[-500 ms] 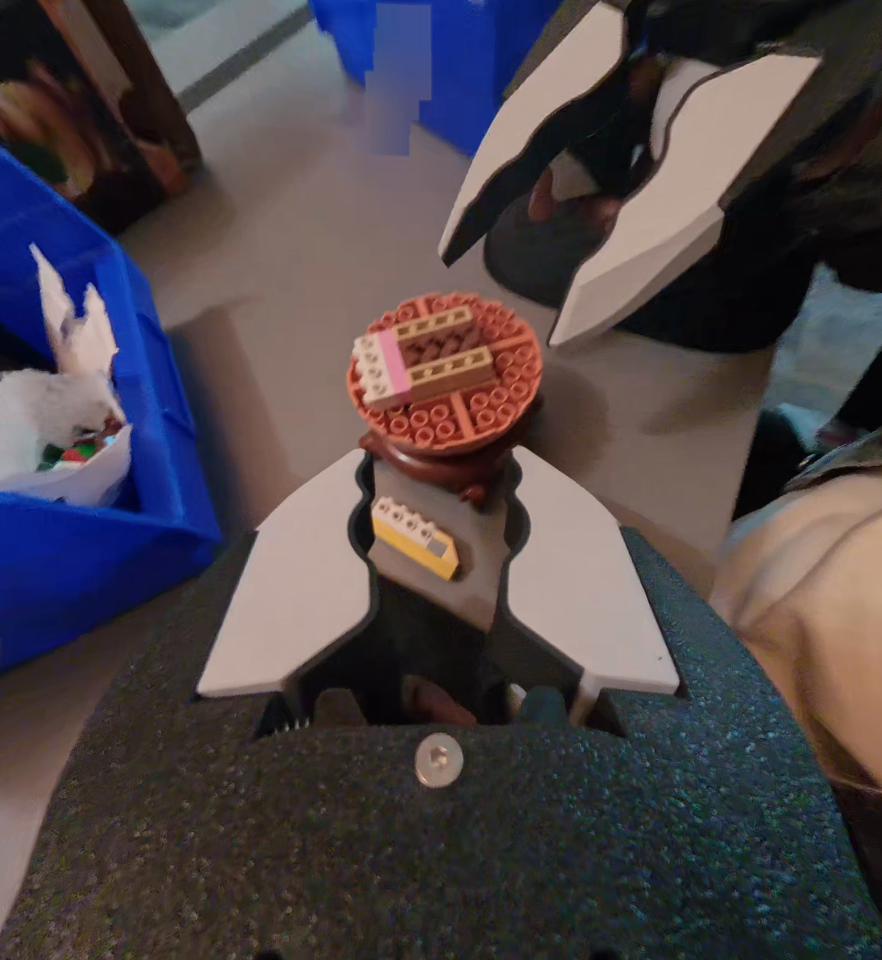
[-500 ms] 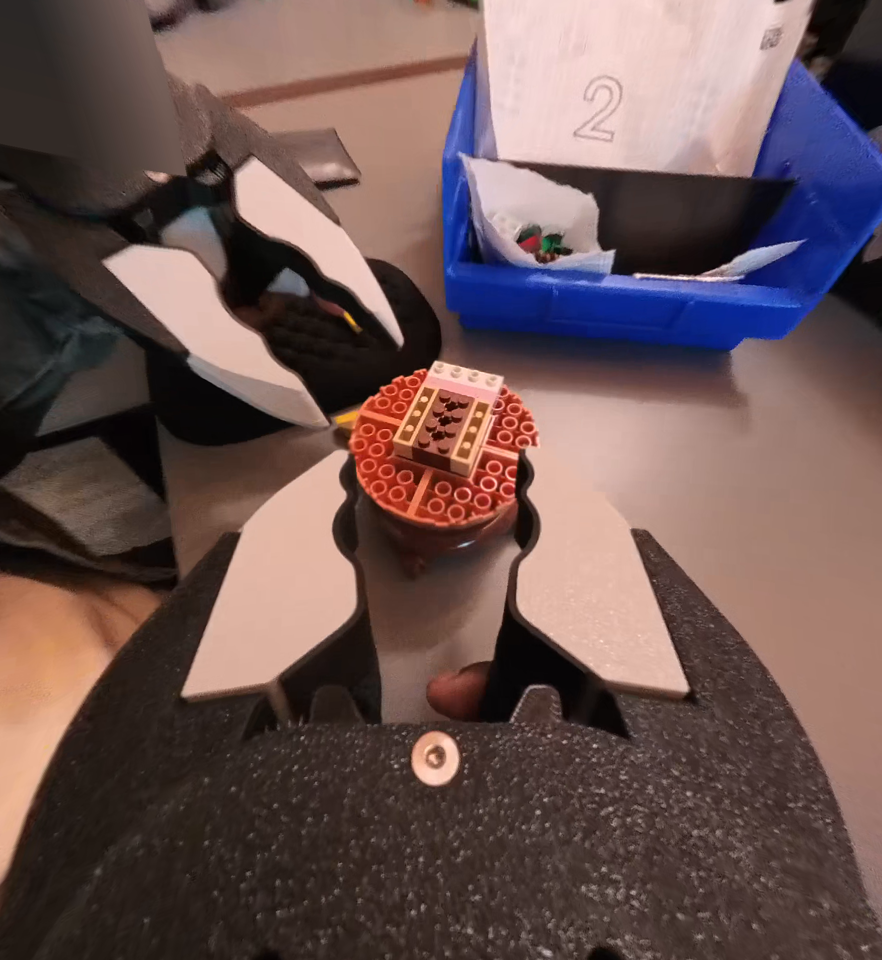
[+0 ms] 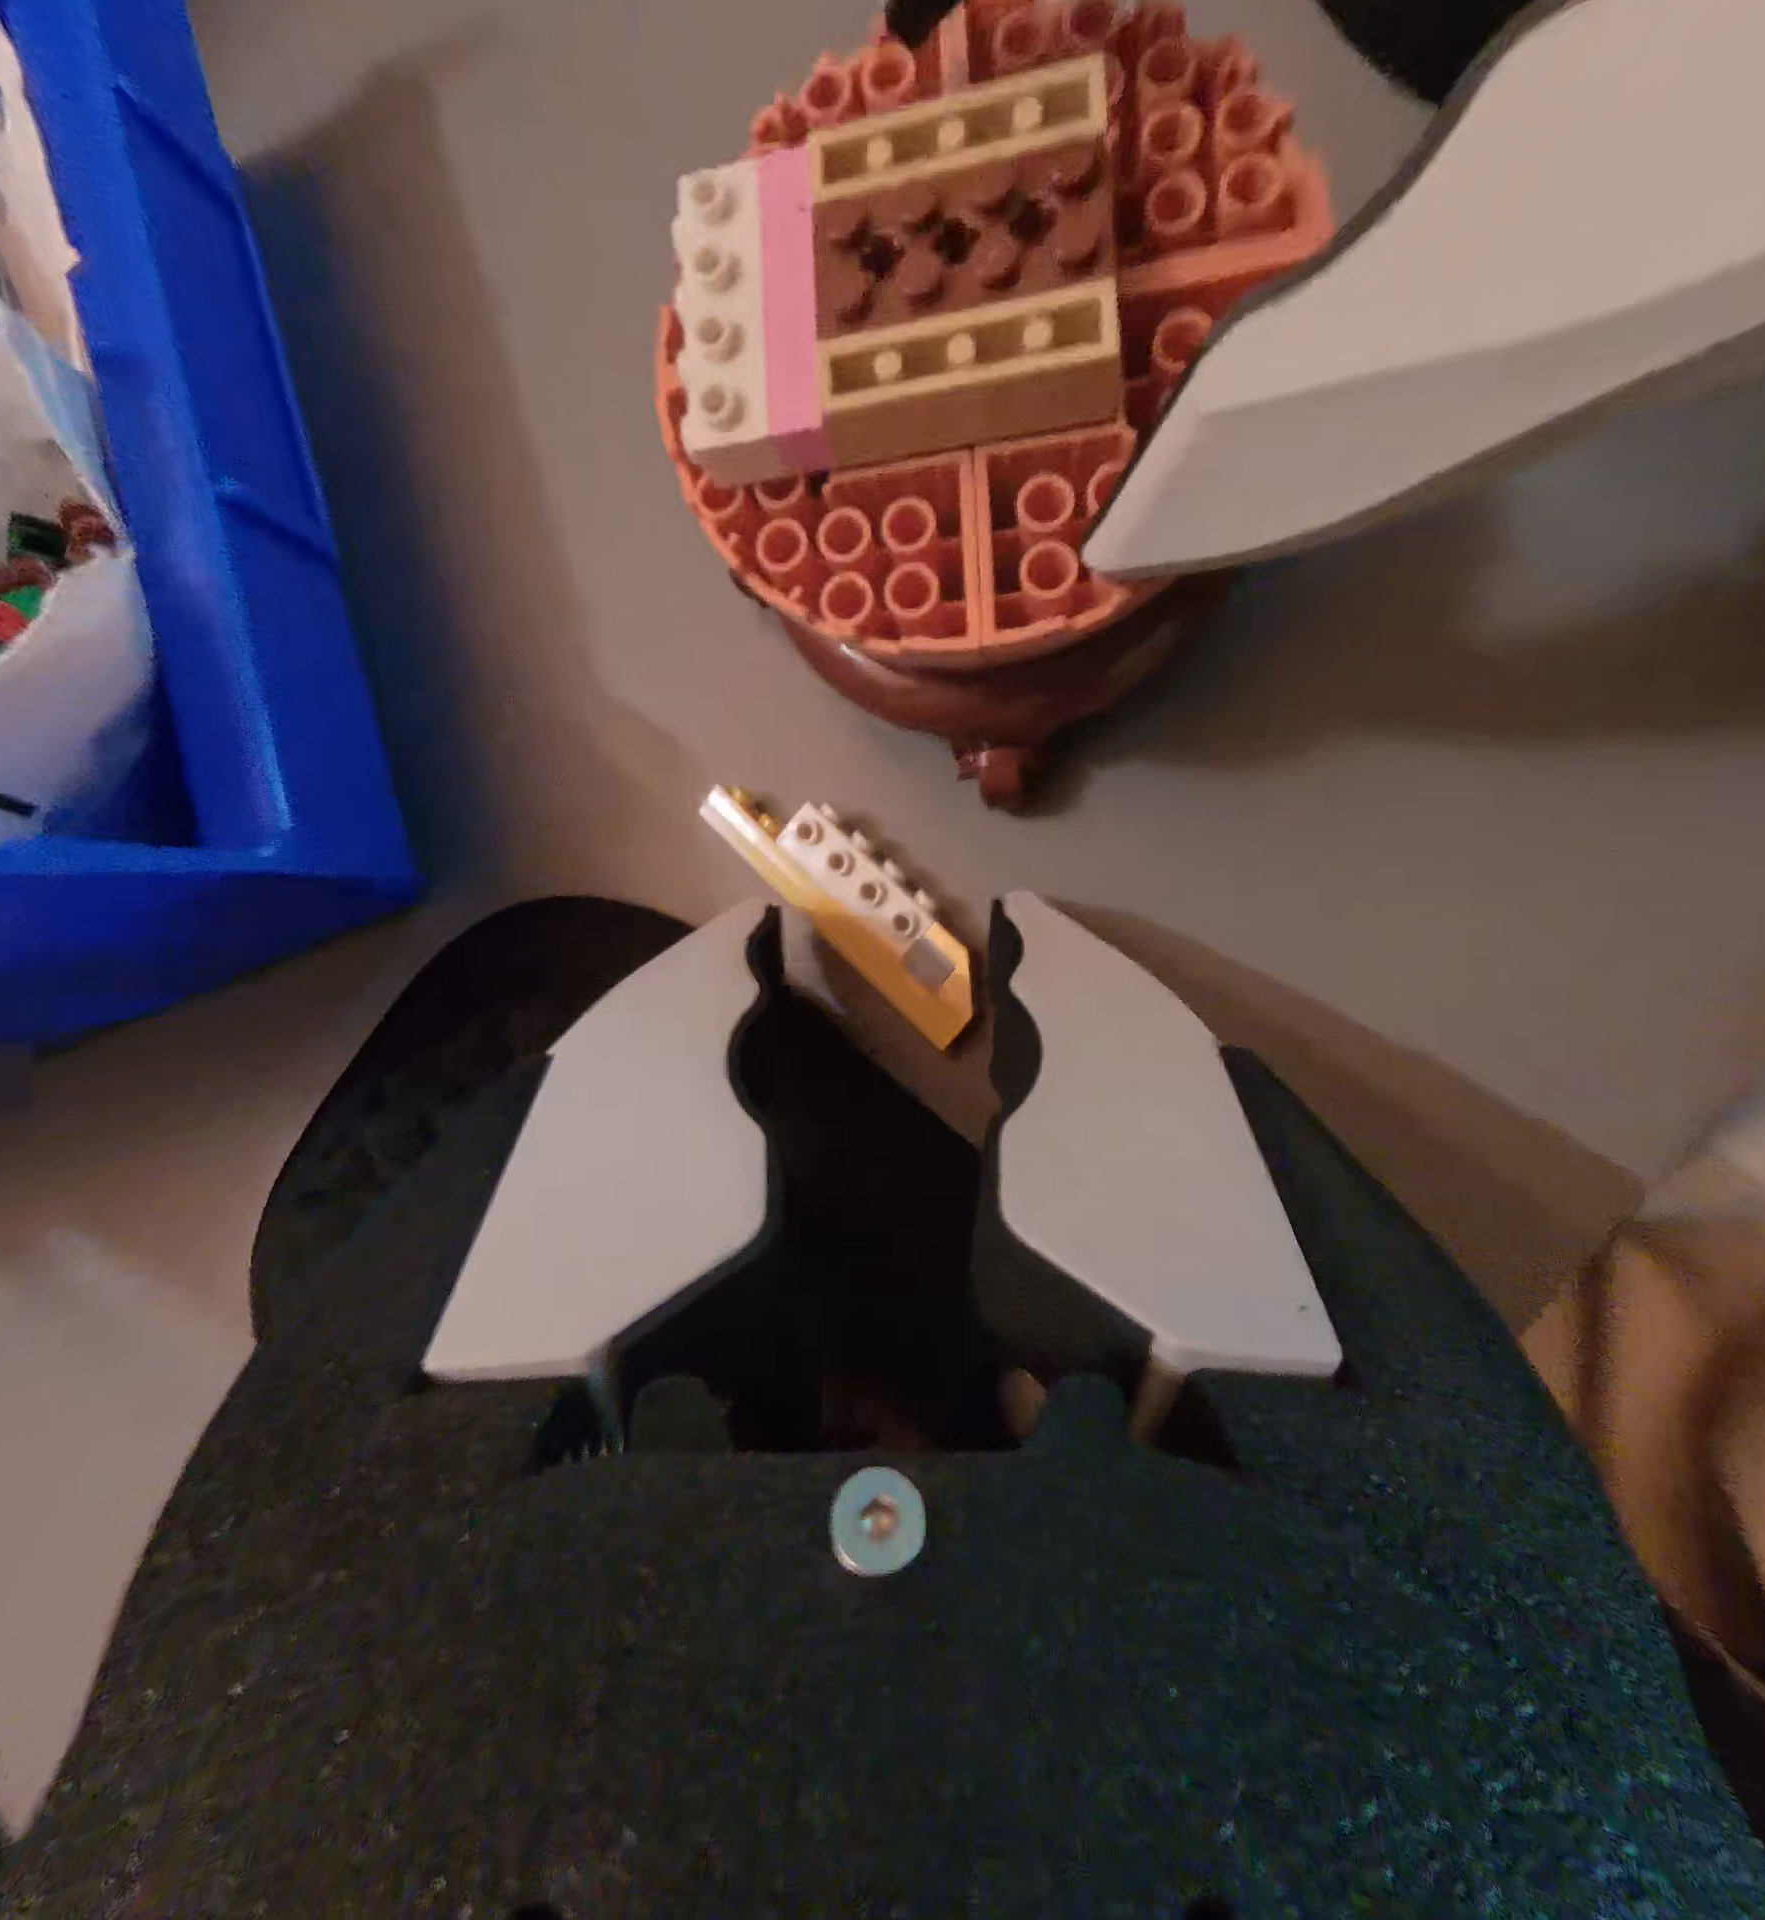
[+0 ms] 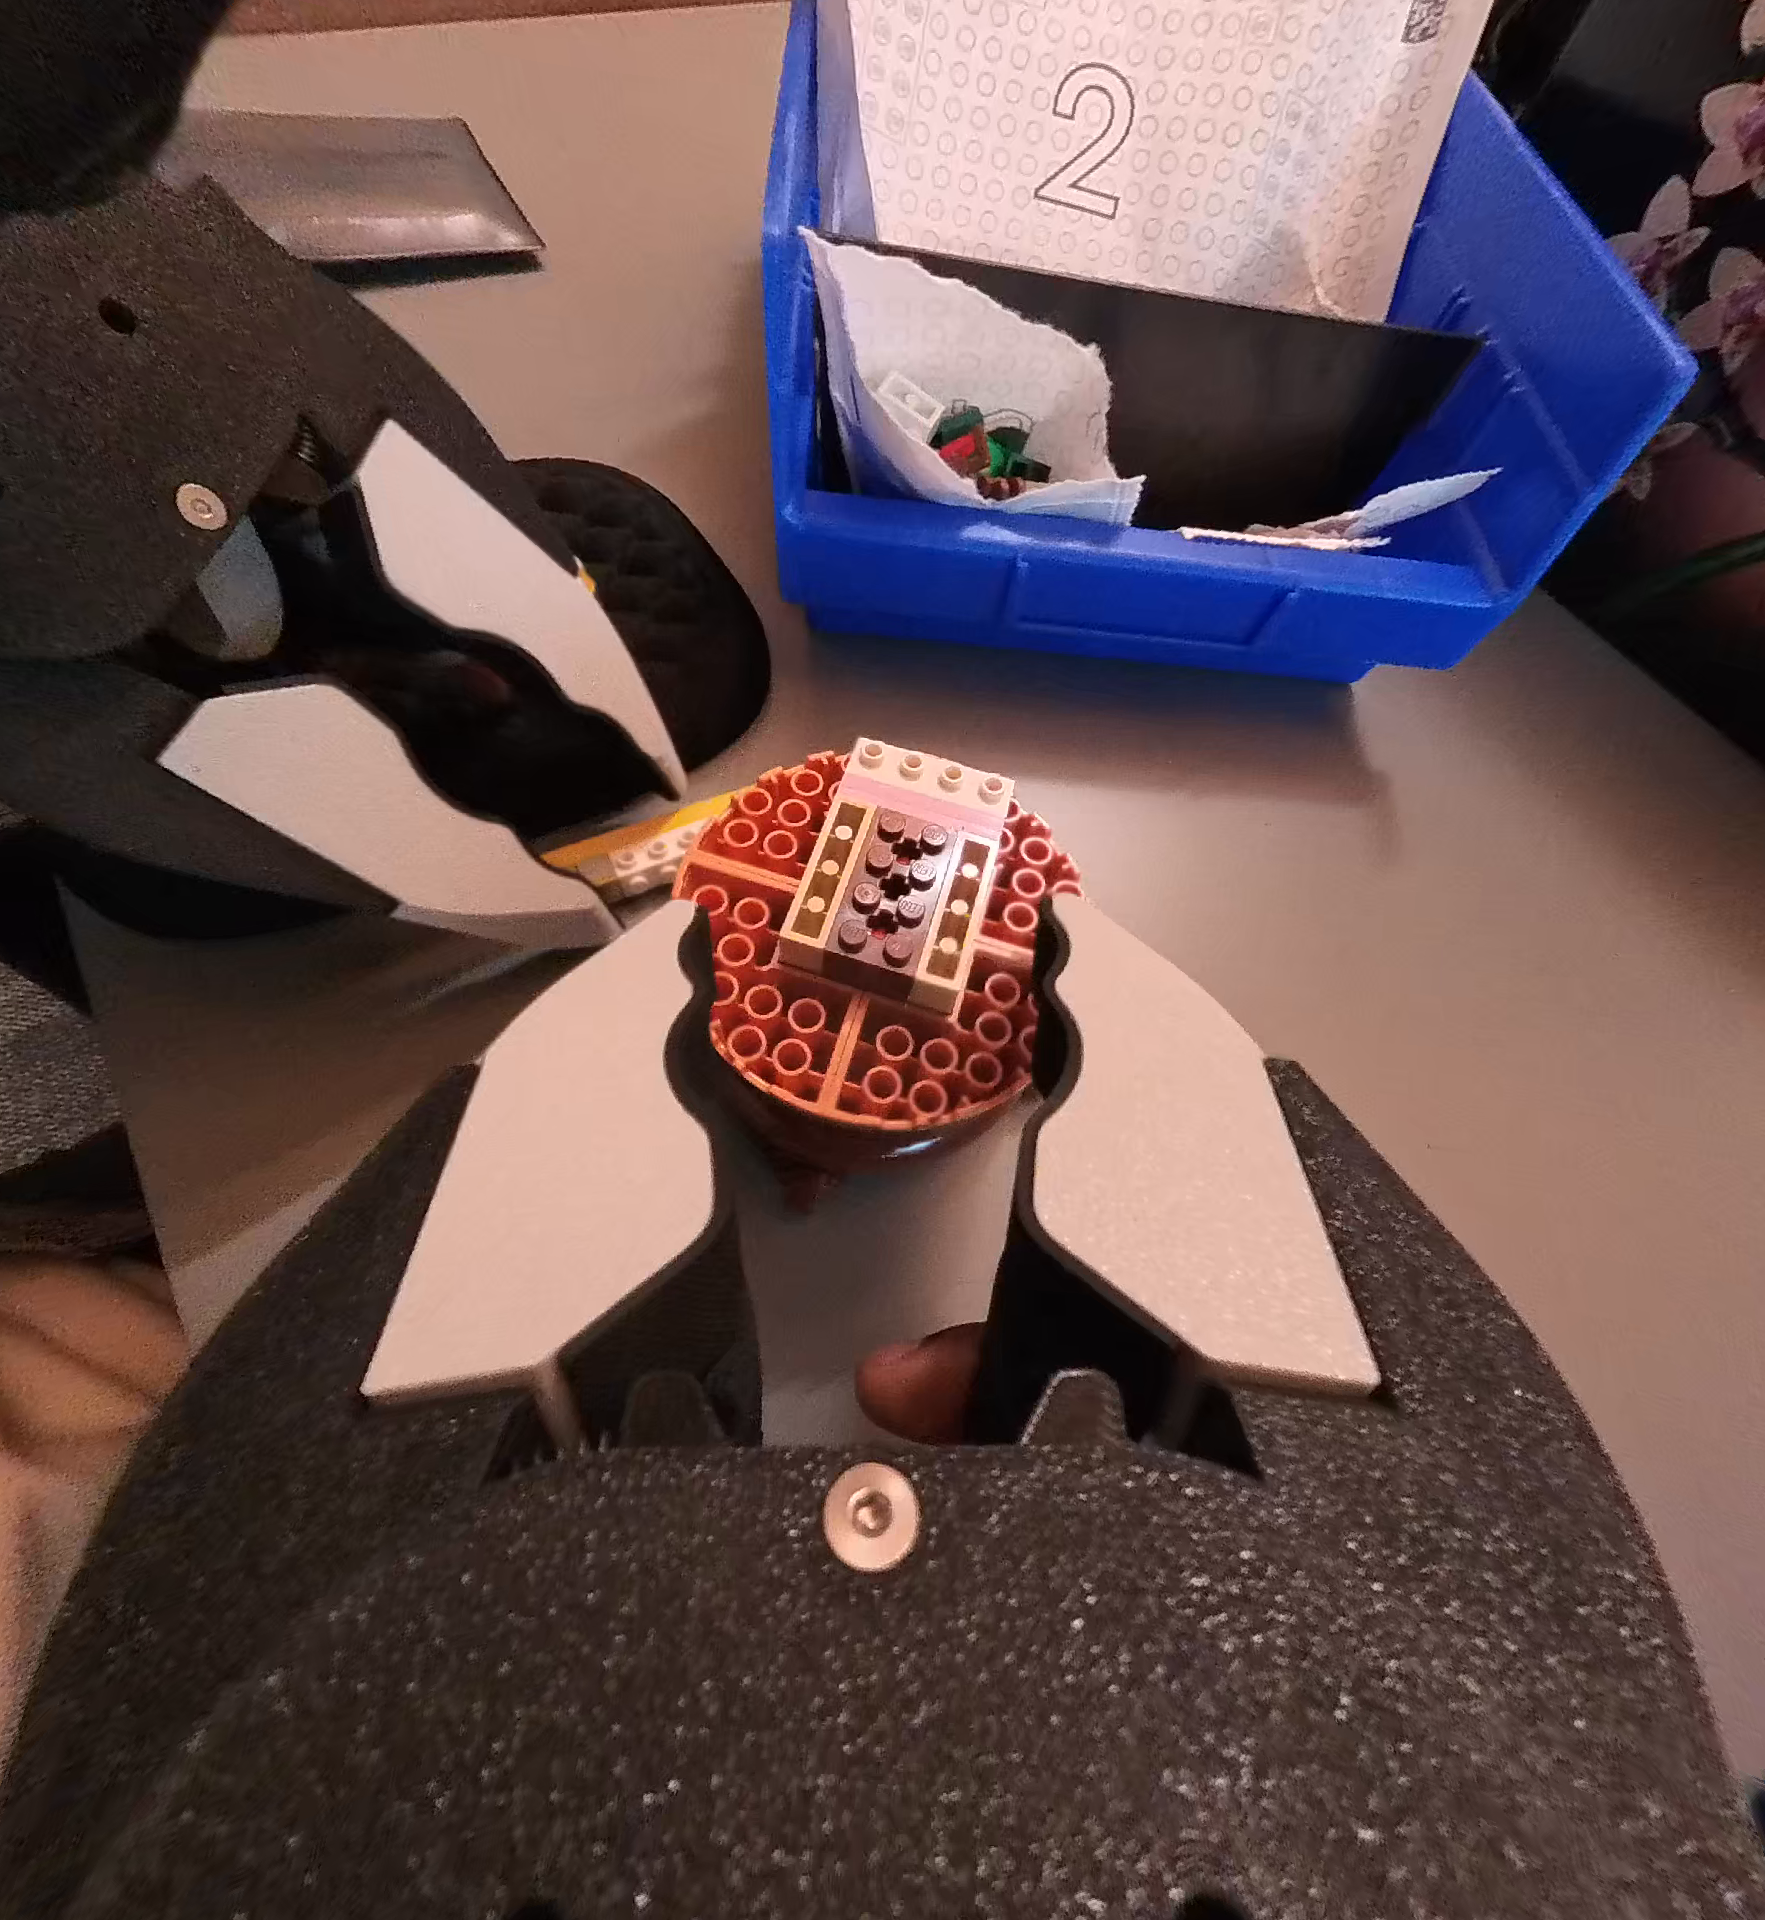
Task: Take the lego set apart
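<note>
Left tongs (image 3: 883,920) have drawn back from round model (image 3: 992,343) to yellow-white piece (image 3: 857,914).

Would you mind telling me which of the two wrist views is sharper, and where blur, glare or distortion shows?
Right wrist view: sharper, the studs on the round lego model read clearly; soft sheen on the grey table; wide-angle bending of the blue bin. Left wrist view: motion-blurred, the model, the right hand-held gripper and the loose yellow-and-white piece smeared; dimmer and warmer, heavy shadow beside the bin.

Right tongs (image 4: 862,945) clasp lego set (image 4: 873,935).
</note>
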Motion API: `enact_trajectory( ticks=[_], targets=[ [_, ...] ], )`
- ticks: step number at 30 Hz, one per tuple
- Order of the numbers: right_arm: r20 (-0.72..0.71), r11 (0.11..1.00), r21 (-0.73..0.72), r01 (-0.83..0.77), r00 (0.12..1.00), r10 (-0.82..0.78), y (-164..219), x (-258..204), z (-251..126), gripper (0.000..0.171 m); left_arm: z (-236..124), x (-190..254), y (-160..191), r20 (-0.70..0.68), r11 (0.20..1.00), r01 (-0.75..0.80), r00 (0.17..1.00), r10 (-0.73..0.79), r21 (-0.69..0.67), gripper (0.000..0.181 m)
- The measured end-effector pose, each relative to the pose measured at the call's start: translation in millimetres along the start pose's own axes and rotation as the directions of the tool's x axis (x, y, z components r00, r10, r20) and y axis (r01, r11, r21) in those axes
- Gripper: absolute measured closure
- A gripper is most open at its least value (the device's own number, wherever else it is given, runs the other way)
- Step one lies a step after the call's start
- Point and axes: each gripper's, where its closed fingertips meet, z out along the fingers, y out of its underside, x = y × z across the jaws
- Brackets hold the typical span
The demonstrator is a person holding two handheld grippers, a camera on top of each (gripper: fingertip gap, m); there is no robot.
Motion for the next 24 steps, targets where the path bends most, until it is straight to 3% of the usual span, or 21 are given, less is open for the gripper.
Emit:
enact_trajectory(
  ticks=[2,6,8,11,14,16,19,22,24],
  targets=[
    [-0.008,1.000,-0.005,0.016,1.000,-0.016,1,1,-2,0.114,1,-3,1,0.014,1.000,0.012,1.000,-0.012,-0.010,0.155],
    [-0.038,0.997,0.014,0.076,0.996,-0.075,-2,3,-12,0.116,-2,-4,3,-0.028,1.000,0.026,0.999,-0.026,0.002,0.159],
    [-0.006,0.994,0.058,0.088,0.996,-0.088,-9,-2,-18,0.117,-10,-2,-8,-0.078,0.992,0.045,0.996,-0.036,0.114,0.168],
    [0.166,0.976,0.189,0.107,0.976,-0.139,-22,-27,-34,0.121,-43,-3,-35,-0.179,0.935,0.100,0.983,-0.040,0.341,0.169],
    [0.250,0.934,0.326,0.149,0.939,-0.237,-35,-41,-50,0.132,-90,25,-60,-0.489,0.819,0.250,0.871,0.042,0.516,0.169],
    [0.284,0.899,0.400,0.179,0.908,-0.307,-42,-47,-60,0.134,-109,41,-65,-0.632,0.787,0.312,0.765,0.124,0.532,0.169],
    [0.392,0.875,0.453,0.171,0.844,-0.367,-49,-60,-75,0.133,-113,53,-64,-0.683,0.802,0.294,0.708,0.183,0.520,0.169],
    [0.428,0.881,0.417,0.223,0.807,-0.406,-44,-67,-74,0.134,-115,62,-65,-0.705,0.811,0.271,0.672,0.225,0.518,0.169],
    [0.433,0.876,0.405,0.263,0.788,-0.437,-39,-71,-71,0.144,-116,66,-66,-0.719,0.816,0.264,0.651,0.243,0.515,0.169]
  ],
)
